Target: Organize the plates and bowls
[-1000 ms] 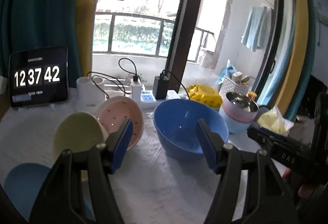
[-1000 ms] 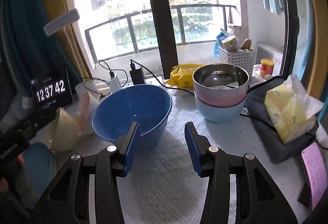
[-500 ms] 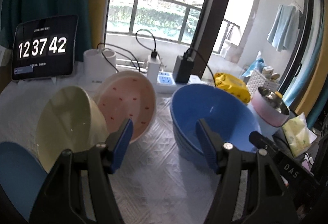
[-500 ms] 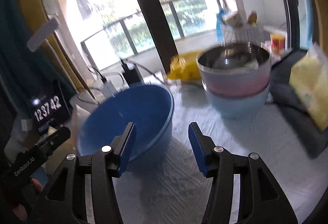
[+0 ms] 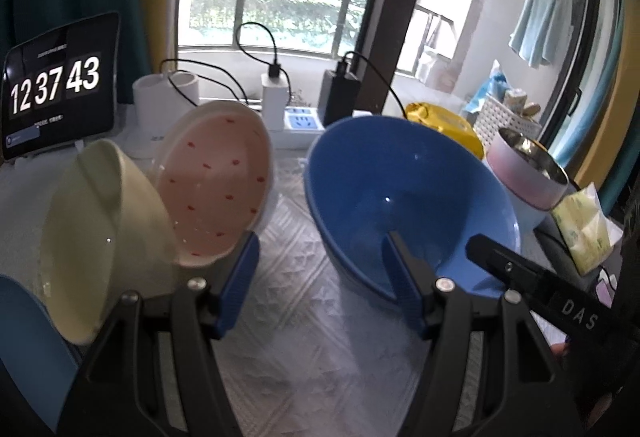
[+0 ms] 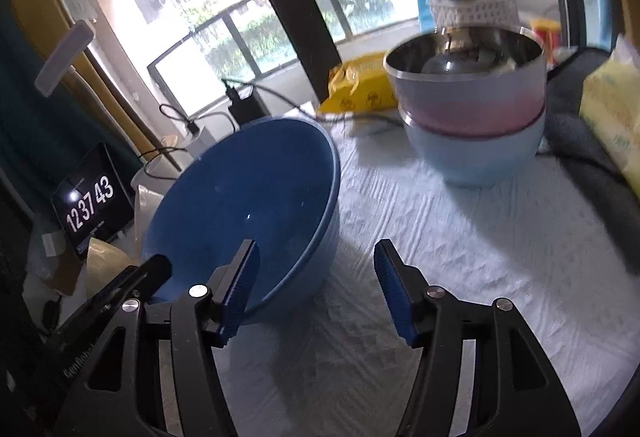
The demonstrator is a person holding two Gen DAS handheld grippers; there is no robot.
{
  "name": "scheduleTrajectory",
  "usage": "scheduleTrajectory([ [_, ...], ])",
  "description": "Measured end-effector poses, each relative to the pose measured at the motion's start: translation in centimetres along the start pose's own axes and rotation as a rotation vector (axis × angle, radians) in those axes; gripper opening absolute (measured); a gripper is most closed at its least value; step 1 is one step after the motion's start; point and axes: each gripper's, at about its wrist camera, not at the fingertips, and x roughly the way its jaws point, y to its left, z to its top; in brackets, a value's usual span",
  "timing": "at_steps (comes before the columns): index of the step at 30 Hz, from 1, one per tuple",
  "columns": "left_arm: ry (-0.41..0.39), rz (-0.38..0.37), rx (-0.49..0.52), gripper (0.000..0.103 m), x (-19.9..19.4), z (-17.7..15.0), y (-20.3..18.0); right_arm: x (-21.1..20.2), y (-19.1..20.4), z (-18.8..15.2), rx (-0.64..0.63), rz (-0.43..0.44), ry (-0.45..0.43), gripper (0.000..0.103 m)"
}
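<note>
A big blue bowl [image 5: 408,193] stands on the white cloth, also in the right wrist view [image 6: 256,197]. Left of it a pink dotted bowl [image 5: 216,181] and a pale green bowl [image 5: 96,237] lean on edge, with a blue plate [image 5: 24,349] at the far left. My left gripper [image 5: 320,277] is open and empty, between the pink bowl and the blue bowl. My right gripper [image 6: 316,285] is open and empty; its left finger is at the blue bowl's near rim. A stack of steel, pink and light blue bowls [image 6: 472,105] stands at the right.
A tablet clock [image 5: 60,85], white cups [image 5: 164,97], a power strip with chargers [image 5: 300,121] and a yellow packet [image 5: 440,121] line the back. A tissue pack [image 6: 612,117] lies on a dark cloth at the right. A white basket [image 6: 472,9] stands behind the stack.
Both grippers have moved closer to the bowls. The right gripper has swung left toward the blue bowl's rim. Both stay open.
</note>
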Motion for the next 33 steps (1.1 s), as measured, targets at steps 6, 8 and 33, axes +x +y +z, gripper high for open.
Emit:
scheduleTrajectory([
  [6, -0.009, -0.034, 0.029, 0.065, -0.1, -0.3, -0.5, -0.3, 0.5, -0.3, -0.052, 0.020, -0.009, 0.062],
  [8, -0.016, -0.042, 0.047, 0.065, -0.2, -0.4, -0.8, -0.3, 0.6, -0.4, -0.065, 0.030, -0.011, 0.058],
  [33, -0.029, -0.107, 0.089, 0.034, -1.6, -0.5, -1.4, -1.7, 1.3, -0.5, -0.140, -0.015, -0.046, 0.033],
])
